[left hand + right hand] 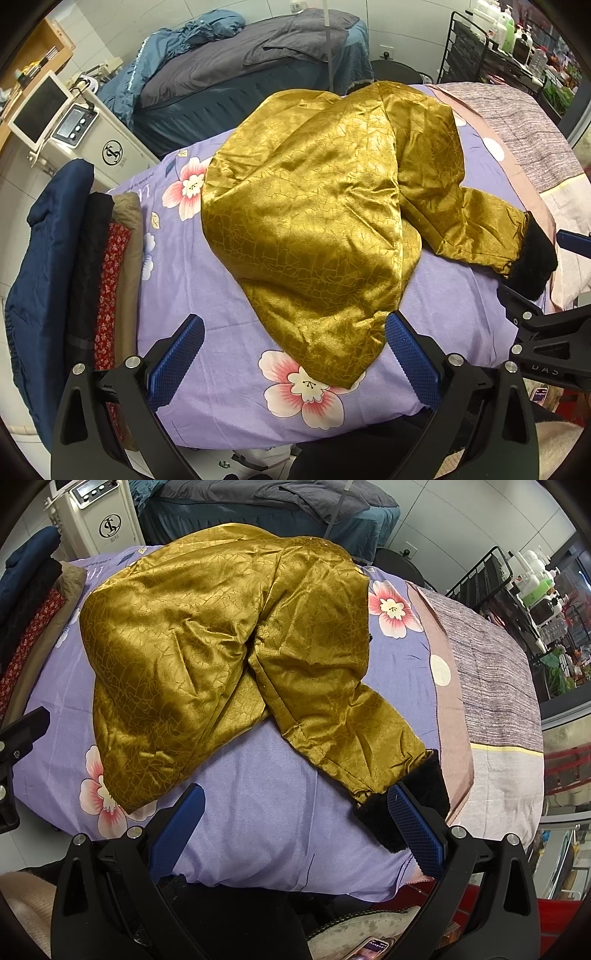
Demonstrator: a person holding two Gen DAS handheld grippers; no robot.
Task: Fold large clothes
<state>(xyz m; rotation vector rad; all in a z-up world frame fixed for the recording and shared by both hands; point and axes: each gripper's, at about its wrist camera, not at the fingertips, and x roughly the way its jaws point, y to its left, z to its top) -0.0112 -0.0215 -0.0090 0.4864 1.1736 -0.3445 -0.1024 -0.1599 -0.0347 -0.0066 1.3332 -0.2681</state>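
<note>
Grippers, left and right, gape empty as we hover near the bed; jacket lies half-folded, its sleeve splayed right, awaiting tucking.

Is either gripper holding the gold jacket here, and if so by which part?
Nothing is held. The left gripper and right gripper are both open above the bedsheet; the gold jacket lies free, its black cuff beside the right gripper.

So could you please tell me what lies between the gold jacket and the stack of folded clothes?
Only bare purple floral bedsheet: the left wrist view shows it separating the gold jacket from the stack of folded clothes.
</note>
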